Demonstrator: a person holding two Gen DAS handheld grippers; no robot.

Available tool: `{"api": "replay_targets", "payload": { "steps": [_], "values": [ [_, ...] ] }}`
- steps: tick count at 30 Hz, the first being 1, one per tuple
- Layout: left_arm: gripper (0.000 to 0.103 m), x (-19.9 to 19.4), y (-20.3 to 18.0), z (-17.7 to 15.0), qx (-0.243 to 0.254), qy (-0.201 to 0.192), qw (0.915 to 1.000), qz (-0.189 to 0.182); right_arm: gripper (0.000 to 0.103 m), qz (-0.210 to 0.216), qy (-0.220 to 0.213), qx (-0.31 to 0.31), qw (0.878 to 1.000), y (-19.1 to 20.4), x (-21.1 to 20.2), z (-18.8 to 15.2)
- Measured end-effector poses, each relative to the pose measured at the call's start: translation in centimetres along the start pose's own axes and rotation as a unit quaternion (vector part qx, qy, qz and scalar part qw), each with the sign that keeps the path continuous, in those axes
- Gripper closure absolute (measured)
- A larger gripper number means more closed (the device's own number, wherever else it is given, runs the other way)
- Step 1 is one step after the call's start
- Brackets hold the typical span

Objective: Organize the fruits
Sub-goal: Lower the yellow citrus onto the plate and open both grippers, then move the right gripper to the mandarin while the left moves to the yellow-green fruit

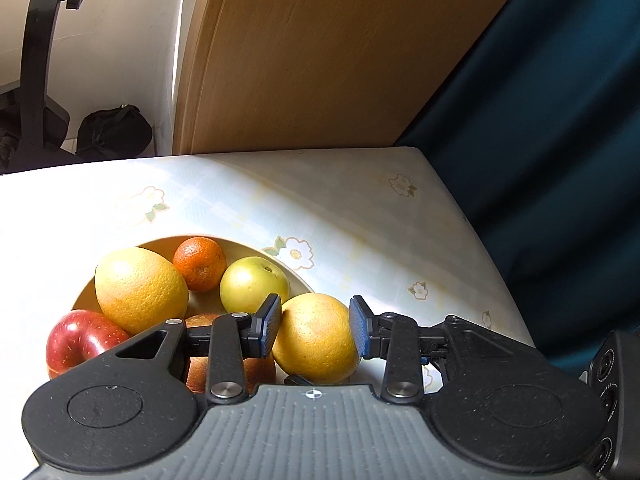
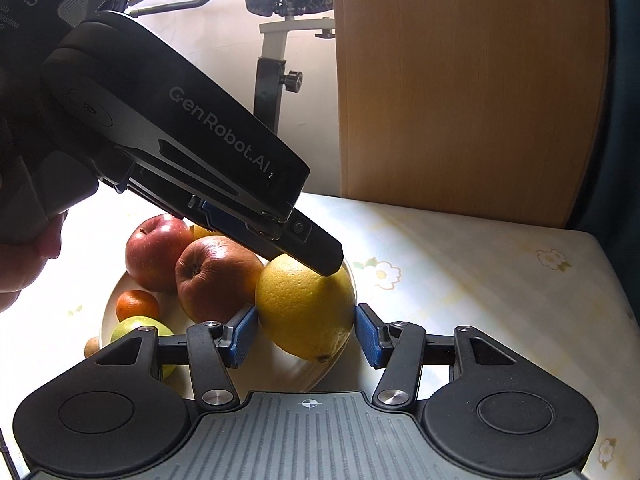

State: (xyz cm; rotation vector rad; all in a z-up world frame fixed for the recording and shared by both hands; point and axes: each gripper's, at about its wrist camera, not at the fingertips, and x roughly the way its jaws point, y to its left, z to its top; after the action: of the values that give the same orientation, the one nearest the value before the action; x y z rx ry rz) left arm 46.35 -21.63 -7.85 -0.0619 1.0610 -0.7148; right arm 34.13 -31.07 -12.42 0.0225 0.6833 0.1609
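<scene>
**Both grippers at one yellow citrus on the plate edge**

The left gripper has its blue pads pressed against both sides of a yellow citrus fruit, fingers partly closed around it. In the left wrist view this fruit sits at the 4 o'clock side of a cream plate, at or over its rim.

The right gripper frames the same fruit from another direction. Its left pad touches the peel; whether the right pad touches cannot be told. Its fingers are spread to about the fruit's width. In the right wrist view the left gripper comes down from 10 o'clock with a finger on the fruit's top.

On the plate, per the left wrist view: a larger yellow citrus at 9 o'clock, a small orange at 12 o'clock, a green apple at 2 o'clock, a red apple at 8 o'clock, and a brownish apple beside the held fruit. A small brown item lies just off the plate; its identity cannot be told.

The plate stands on a table with a flowered cloth. A wooden chair back stands at 12 o'clock.
</scene>
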Motion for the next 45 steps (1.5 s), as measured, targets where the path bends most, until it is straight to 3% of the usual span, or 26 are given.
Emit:
{"api": "replay_targets", "payload": {
  "steps": [13,20,27,33,37,40,45],
  "values": [
    [0.063,-1.4,1.0,0.0,-0.021,-0.018,0.9996,0.009,0.05,-0.019,0.023,-0.004,1.0,1.2,1.2,0.3],
    [0.059,-4.4,1.1,-0.9,-0.025,-0.041,0.9986,0.023,0.05,-0.017,0.008,0.0,1.0,2.1,-0.1,0.6],
    [0.058,-8.3,1.5,-3.7,-0.025,-0.075,0.9952,0.059,0.05,0.003,-0.042,0.05,0.998,2.9,-3.1,-1.5],
    [0.058,-11.8,2.0,-7.5,-0.024,-0.111,0.989,0.094,0.05,0.009,-0.056,0.069,0.996,4.3,-5.7,-3.5],
    [0.058,-13.0,2.2,-9.4,-0.036,-0.121,0.9856,0.112,0.05,0.011,-0.053,0.072,0.996,5.1,-6.9,-4.3],
    [0.058,-13.5,2.7,-10.0,-0.059,-0.12,0.9856,0.103,0.05,0.009,-0.046,0.073,0.996,5.2,-7.7,-5.2],
    [0.058,-13.5,1.8,-11.3,-0.042,-0.117,0.9864,0.107,0.053,0.024,-0.035,0.064,0.997,5.6,-8.6,-6.7]
  ]
}}
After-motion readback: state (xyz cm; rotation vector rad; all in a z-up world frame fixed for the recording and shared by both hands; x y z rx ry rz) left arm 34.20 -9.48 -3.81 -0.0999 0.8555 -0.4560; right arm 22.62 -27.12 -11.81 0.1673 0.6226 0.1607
